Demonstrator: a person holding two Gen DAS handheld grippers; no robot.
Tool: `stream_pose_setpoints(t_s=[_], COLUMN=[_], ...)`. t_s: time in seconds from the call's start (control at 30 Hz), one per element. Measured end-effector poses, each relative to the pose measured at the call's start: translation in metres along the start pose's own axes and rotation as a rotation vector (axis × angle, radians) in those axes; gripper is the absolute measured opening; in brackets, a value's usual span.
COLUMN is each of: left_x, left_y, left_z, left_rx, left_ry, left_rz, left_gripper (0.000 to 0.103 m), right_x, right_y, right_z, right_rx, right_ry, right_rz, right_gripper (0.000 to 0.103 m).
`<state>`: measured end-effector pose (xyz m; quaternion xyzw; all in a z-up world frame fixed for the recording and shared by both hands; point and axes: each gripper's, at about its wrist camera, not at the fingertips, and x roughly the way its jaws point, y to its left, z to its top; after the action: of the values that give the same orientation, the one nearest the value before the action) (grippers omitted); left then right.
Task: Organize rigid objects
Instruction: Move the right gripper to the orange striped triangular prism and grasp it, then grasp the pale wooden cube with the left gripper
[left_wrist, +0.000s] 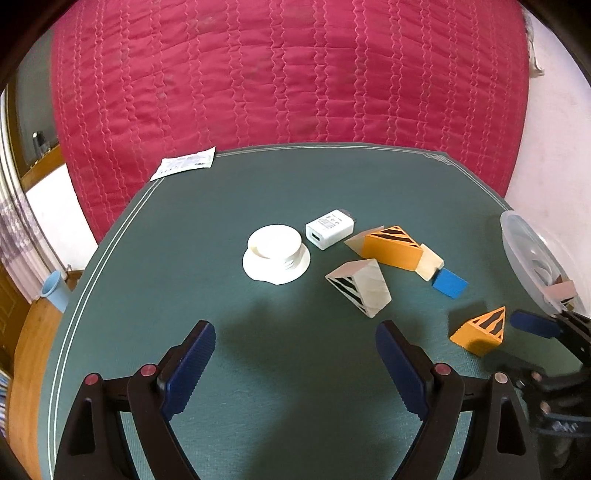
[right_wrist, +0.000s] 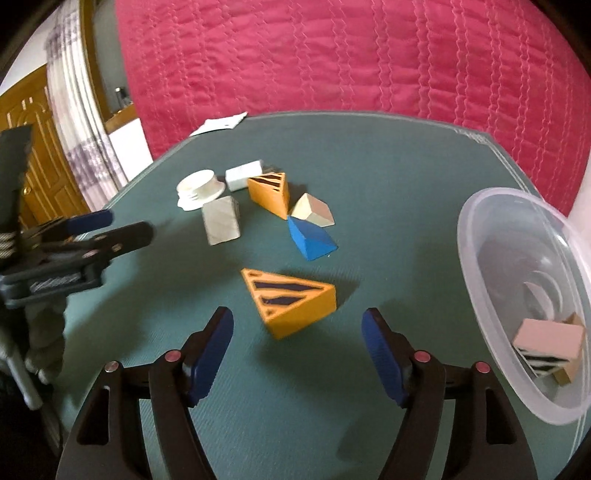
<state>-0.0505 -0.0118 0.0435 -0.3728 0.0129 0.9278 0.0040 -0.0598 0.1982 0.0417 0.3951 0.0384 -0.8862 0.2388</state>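
An orange striped wedge (right_wrist: 291, 301) lies on the green table just ahead of my open, empty right gripper (right_wrist: 297, 328); it also shows in the left wrist view (left_wrist: 480, 328). Farther off lie a blue block (right_wrist: 310, 238), a pale wooden block (right_wrist: 314, 210), a second orange wedge (right_wrist: 269, 194), a cream striped wedge (right_wrist: 221, 219), a white charger (right_wrist: 243, 173) and a white cap (right_wrist: 199, 188). A clear plastic bowl (right_wrist: 480, 236) at the right holds one striped wooden block (right_wrist: 546, 343). My left gripper (left_wrist: 295, 339) is open and empty, short of the cream wedge (left_wrist: 360, 286).
A white paper slip (left_wrist: 184, 166) lies at the table's far left corner. A red quilted bed stands behind the table (left_wrist: 258, 369). A blue cup (left_wrist: 55, 290) sits on the wooden surface at the left. The table's edge runs close behind the bowl.
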Motion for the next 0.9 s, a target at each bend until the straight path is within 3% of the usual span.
stream_pose_setpoints(t_s=[0.4, 0.47, 0.9], left_x=[0.002, 0.003, 0.016], left_y=[0.002, 0.001, -0.009], left_z=[-0.003, -0.003, 0.007], left_rx=[-0.006, -0.005, 0.024], left_ry=[0.017, 0.02, 0.051], left_rz=[0.002, 0.004, 0.031], left_gripper=[0.091, 0.091, 0.091], right_x=[0.02, 0.02, -0.002], right_y=[0.007, 0.008, 0.002], right_z=[0.011, 0.01, -0.009], right_rx=[0.008, -0.005, -0.003], right_ry=[0.026, 0.025, 0.024], right_rz=[-0.001, -0.021, -0.031], right_gripper=[0.071, 0.056, 0.055])
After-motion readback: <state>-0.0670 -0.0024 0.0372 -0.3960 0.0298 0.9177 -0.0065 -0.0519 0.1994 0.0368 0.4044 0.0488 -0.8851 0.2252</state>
